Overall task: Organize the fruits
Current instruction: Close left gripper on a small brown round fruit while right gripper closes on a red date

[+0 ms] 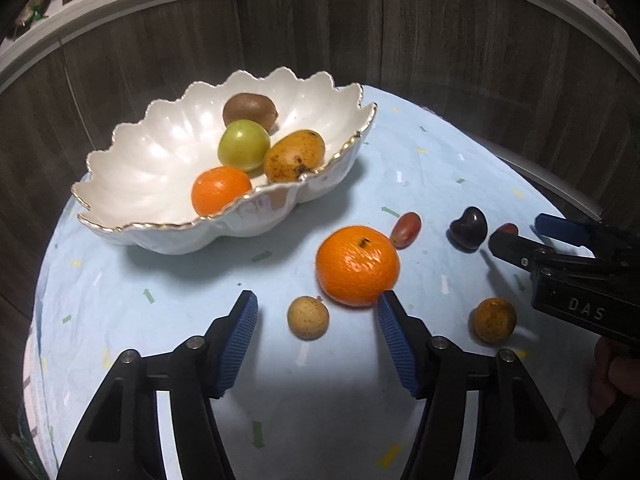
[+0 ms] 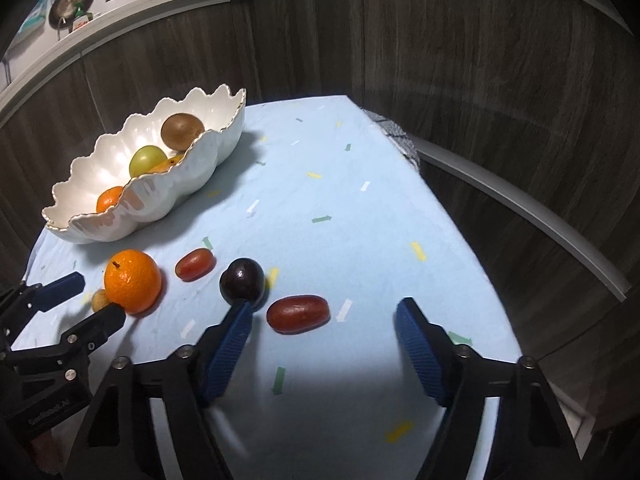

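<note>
My left gripper (image 1: 318, 304) is open low over the blue cloth, with a small tan round fruit (image 1: 308, 317) lying loose between its pads. A big orange (image 1: 357, 266) sits against its right fingertip. My right gripper (image 2: 325, 308) is open too, around an oblong red fruit (image 2: 298, 314) that neither pad touches. A dark plum (image 2: 242, 282) lies by its left fingertip. The white scalloped bowl (image 1: 120, 152) at the back left holds a kiwi (image 1: 250, 110), a green fruit (image 1: 244, 145), a spotted yellow fruit (image 1: 294, 156) and a tangerine (image 1: 220, 195).
A second red fruit (image 2: 195, 265) lies between the orange and the plum. A brownish-orange ball fruit (image 1: 494, 320) rests near the right gripper's body. The cloth-covered table (image 2: 360, 208) ends at dark wood panels behind and to the right. A shelf (image 2: 120, 12) with cookware runs above.
</note>
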`<state>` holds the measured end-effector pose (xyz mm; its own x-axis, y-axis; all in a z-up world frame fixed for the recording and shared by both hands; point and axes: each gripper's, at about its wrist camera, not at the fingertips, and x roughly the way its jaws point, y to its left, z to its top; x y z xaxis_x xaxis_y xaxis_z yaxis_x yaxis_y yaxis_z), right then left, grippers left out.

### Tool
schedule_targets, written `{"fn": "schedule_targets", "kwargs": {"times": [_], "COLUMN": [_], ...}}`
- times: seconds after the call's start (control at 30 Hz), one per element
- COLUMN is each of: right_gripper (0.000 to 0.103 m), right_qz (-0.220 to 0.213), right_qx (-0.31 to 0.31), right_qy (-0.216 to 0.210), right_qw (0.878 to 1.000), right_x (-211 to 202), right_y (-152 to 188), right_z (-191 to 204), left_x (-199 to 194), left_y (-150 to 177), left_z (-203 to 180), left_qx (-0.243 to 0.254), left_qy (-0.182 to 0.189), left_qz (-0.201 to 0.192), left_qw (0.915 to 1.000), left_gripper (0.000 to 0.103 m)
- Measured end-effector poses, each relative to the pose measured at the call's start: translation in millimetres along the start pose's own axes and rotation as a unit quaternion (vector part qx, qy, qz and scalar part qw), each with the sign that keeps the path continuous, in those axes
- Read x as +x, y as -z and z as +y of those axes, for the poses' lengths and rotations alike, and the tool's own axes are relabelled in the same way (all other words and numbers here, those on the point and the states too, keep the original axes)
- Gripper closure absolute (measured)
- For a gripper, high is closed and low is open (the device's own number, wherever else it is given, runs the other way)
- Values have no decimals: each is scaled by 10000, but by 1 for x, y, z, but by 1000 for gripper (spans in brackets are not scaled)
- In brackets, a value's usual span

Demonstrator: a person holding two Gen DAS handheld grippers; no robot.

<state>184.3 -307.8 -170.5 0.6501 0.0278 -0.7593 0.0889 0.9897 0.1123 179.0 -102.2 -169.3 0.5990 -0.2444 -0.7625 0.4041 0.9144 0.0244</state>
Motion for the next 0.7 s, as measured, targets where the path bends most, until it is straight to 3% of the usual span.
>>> {"fn": "schedule_targets", "kwargs": {"times": [0.17,0.27,0.43,0.7], "right_gripper": [32,39,40,52], "right_qz": [-28,-8,-2,47], "right_qx": [-120,-203,-189,-187], "right_qy": [16,2,-25,-204], "right_qw": [9999,9998,9998,9996], "right_x": [-1,1,2,2], "right_y": [-1,-2,-5,-6], "right_z": [5,9,9,10], "left_x": [10,11,11,9], "left_y": [3,4,4,5], "left_z": [4,6,9,7], "left_qx": [-145,-210,-235,-215], "left_qy": [88,137,176,303], "left_qz": [222,253,255,222], "left_qw": [9996,9994,9992,9991], "left_gripper": [52,52,53,68]}}
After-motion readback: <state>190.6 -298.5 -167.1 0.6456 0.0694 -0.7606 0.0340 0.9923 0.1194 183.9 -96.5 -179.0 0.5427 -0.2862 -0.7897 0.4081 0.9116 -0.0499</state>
